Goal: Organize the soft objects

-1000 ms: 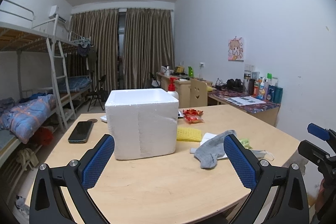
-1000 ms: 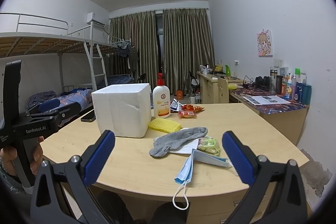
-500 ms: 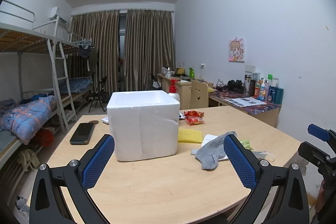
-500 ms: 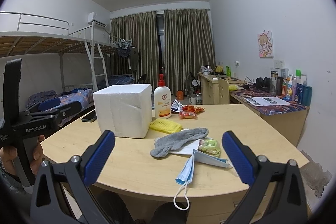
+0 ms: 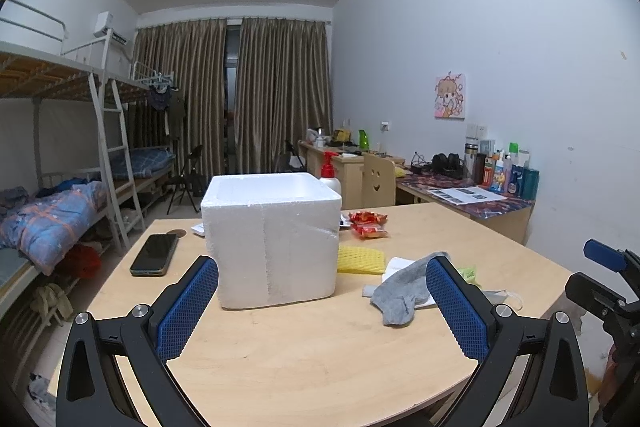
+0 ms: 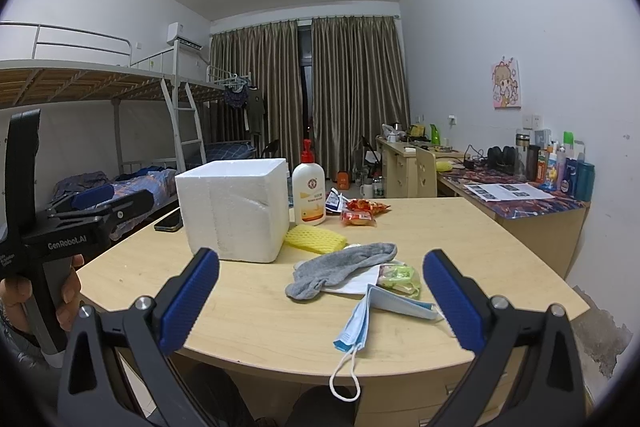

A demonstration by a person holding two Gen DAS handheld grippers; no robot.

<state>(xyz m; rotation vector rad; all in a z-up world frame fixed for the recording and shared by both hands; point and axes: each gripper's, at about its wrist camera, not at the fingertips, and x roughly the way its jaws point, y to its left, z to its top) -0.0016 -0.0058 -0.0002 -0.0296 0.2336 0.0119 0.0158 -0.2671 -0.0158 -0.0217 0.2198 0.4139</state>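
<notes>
Gray sock [image 6: 340, 267] is lying on the worktop [image 6: 256, 315] beside the white foam box [image 6: 234, 209]. Left gripper [image 5: 322, 301] and right gripper [image 6: 320, 297] are hanging spread wide, holding nothing.

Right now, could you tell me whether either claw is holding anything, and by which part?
Nothing is held. The left claw and right claw both stand open above the wooden table, apart from the grey sock.
</notes>
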